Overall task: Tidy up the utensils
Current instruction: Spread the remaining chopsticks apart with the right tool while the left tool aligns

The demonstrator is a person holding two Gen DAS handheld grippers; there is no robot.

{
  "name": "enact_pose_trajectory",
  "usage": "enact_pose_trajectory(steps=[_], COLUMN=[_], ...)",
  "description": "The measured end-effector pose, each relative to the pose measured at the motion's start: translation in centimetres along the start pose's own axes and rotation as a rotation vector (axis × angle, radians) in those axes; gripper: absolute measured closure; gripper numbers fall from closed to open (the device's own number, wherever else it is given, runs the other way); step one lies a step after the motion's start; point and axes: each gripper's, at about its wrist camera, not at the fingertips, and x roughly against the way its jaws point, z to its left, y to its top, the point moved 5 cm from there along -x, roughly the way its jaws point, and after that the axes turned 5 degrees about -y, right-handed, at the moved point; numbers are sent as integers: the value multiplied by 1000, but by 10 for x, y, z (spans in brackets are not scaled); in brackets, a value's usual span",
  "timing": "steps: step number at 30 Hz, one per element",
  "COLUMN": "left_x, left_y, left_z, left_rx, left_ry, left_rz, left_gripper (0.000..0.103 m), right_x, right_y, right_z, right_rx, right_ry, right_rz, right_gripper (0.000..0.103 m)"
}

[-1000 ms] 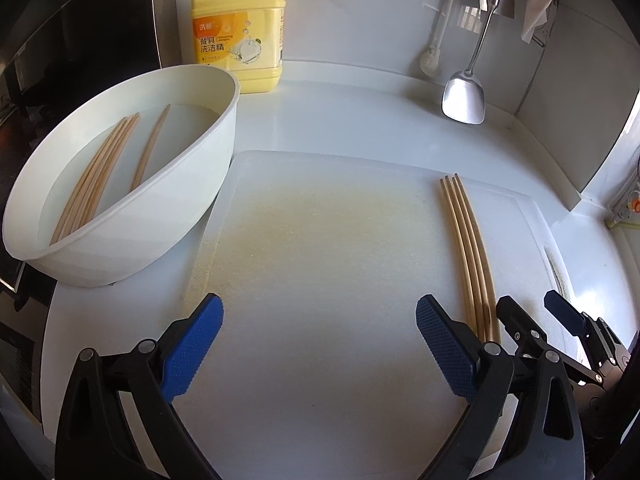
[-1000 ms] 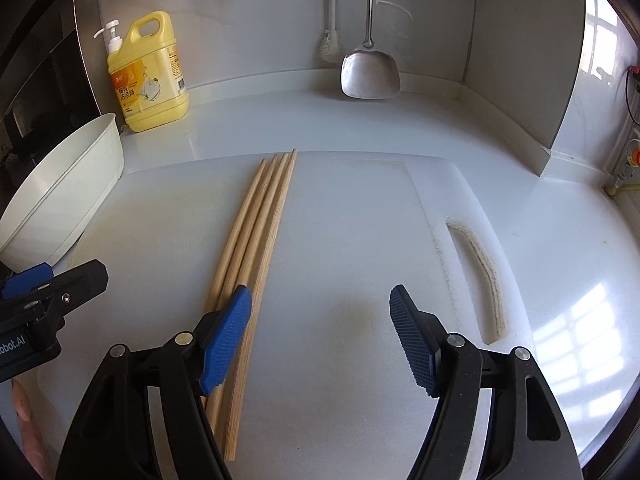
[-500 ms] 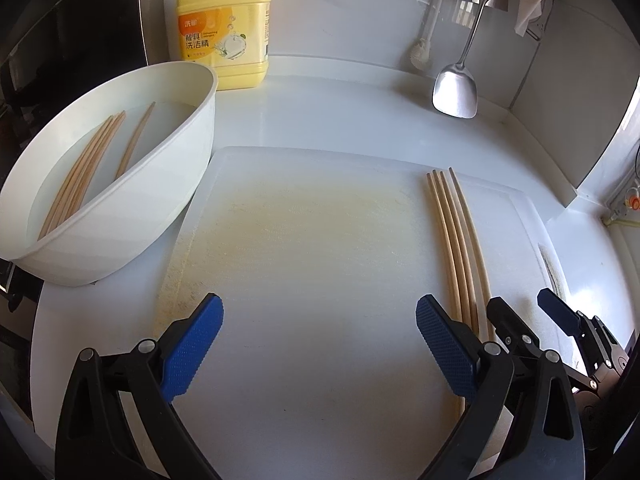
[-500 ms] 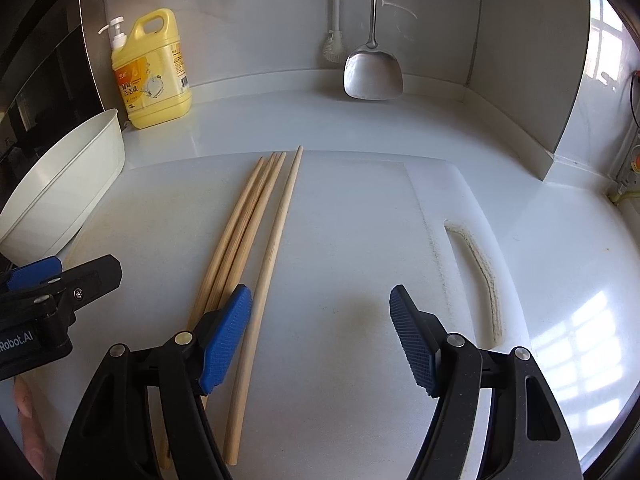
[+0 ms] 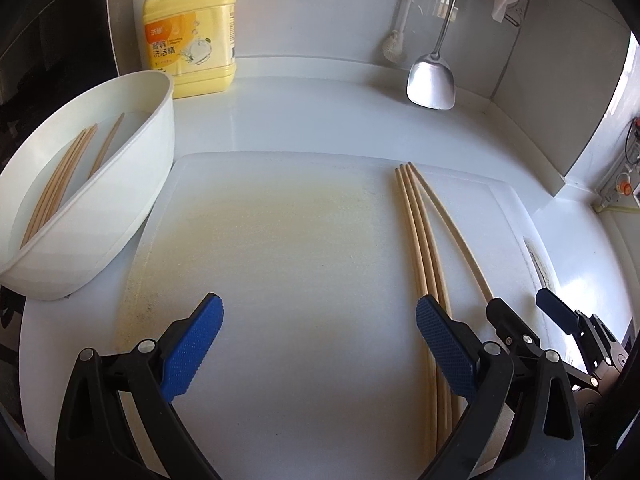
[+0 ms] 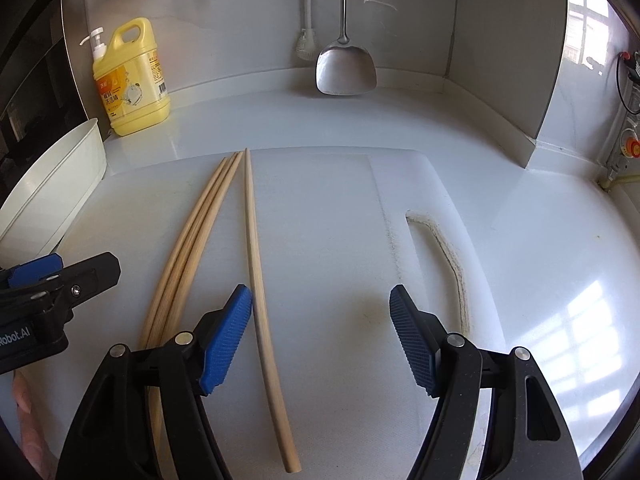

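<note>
While both grippers hang over the white cutting board (image 6: 320, 208), nothing is grabbed atm. Left hand-held gripper (image 5: 318, 344) is spread wide, blue pads w/ only bare board between them. Right hand-held gripper (image 6: 320, 336) is also released, jaws apart, not pinching anything.

Chopsticks: three wooden chopsticks (image 6: 192, 236) lie bunched together on the board, running front to back. A fourth single chopstick (image 6: 256, 280) has split off to the right of them; far tips are close, near ends well apart. It lies between the right gripper's jaws, just beside the left pad, but idk if it actually touches.

More chopsticks (image 5: 60, 184) sit in the white basin (image 5: 120, 200) at the board's left edge, looks like water in there. Basin is on the desk (image 6: 540, 208), butting up against the board.

Back by the wall: yellow dish soap jug (image 5: 192, 36) w/ pump, and a metal spatula (image 6: 346, 68) hanging, plus a white brush (image 5: 396, 46) next to it.
</note>
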Motion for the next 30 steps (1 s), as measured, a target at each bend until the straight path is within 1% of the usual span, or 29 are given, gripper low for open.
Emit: enact_pose_trajectory(steps=[11, 18, 22, 25, 27, 28, 30], left_x=[-12, -14, -13, -15, -19, -19, -20], left_y=[0, -4, -6, -4, -3, -2, -1], left_z=[-15, -15, -12, -15, -19, -18, -14], left_rx=[-42, -59, -66, -79, -110, -114, -98], left_ry=[4, 18, 12, 20, 53, 57, 58], left_rz=[25, 34, 33, 31, 37, 25, 27], left_gripper=[8, 7, 5, 5, 5, 5, 5], right_x=[3, 3, 1, 0, -1, -2, -5], right_y=[-3, -2, -2, -1, 0, 0, 2], right_z=[-21, -23, -22, -20, -19, -18, -16], right_rx=[-26, -25, -21, -18, -10, -5, 11], right_ry=[1, 9, 11, 13, 13, 7, 10], right_rz=[-7, -5, -4, -6, -9, -8, -7], right_gripper=[35, 35, 35, 35, 35, 35, 35])
